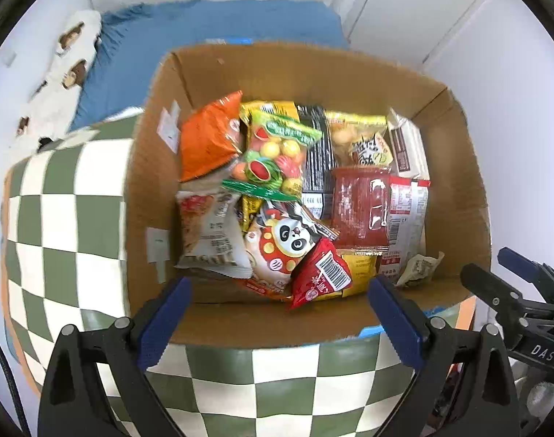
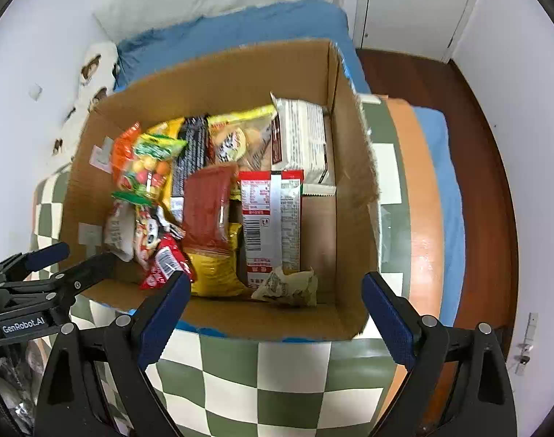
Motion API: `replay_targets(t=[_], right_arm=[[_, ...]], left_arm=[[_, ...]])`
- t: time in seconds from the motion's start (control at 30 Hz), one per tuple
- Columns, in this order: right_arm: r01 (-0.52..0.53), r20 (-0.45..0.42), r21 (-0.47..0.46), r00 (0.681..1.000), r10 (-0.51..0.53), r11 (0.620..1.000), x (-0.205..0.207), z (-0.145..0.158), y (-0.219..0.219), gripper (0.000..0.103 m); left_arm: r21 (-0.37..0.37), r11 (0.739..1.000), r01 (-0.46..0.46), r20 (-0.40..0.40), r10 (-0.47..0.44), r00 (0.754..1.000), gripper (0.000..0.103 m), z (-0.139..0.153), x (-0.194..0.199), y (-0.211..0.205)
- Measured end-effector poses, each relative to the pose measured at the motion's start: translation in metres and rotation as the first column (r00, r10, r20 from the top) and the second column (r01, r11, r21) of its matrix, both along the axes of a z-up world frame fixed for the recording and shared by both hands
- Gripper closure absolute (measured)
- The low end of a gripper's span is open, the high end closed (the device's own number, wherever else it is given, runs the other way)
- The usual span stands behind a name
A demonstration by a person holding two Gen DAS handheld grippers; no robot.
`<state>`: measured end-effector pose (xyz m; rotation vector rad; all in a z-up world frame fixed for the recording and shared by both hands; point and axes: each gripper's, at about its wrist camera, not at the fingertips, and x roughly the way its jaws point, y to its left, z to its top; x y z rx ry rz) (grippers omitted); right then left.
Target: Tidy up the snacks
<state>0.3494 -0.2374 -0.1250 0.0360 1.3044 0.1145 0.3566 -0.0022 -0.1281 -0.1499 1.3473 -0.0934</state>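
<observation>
Both grippers hang over the near wall of the cardboard box (image 1: 313, 69), pointing steeply down into it. The box sits on a green-and-white checked cover (image 1: 69, 225) on a bed (image 1: 218, 25).

Left gripper (image 1: 280, 313): fingers (image 1: 164, 322) spread wide, nothing between them. Right gripper (image 2: 273, 313): fingers (image 2: 160, 320) likewise spread, empty. Neither touches a packet.

Snacks are all inside the box, piled loosely toward its left and middle; the floor along the right wall (image 2: 349, 189) is partly bare.

Relation that matters for the next pick, as I judge it:
- The red barcode packet (image 1: 318, 273) lies just beyond the near wall, straight ahead of the left fingers, its long axis slanting toward the near-left corner. Left hand is nearer.
- The crumpled pale packet (image 2: 286, 287) lies at the near wall toward the right corner, directly between and beyond the right fingers. Right hand is nearer.
- The red-and-white packet (image 2: 271, 218) runs lengthwise near wall to far wall.

Contents are heaped, not yet ordered.
</observation>
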Motion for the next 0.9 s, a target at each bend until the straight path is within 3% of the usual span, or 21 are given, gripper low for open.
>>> replay_targets(t=[0.33, 0.67, 0.9], right_arm=[[0.019, 0.190, -0.010, 0.982, -0.017, 1.000, -0.056, 0.046, 0.000, 0.006], [0.005, 0.343, 0.002, 0.939, -0.006, 1.000, -0.134, 0.103, 0.001, 0.005], [-0.017, 0.420, 0.019, 0.907, 0.008, 1.000, -0.196, 0.140, 0.002, 0.004]], left_arm=[[0.061, 0.998, -0.023, 0.217, 0.009, 0.976, 0.003, 0.050, -0.049, -0.012], [0.048, 0.998, -0.048, 0.334, 0.029, 0.942, 0.003, 0.091, -0.117, -0.009], [0.083, 0.995, -0.063, 0.413, 0.023, 0.911, 0.003, 0.122, -0.176, -0.010]])
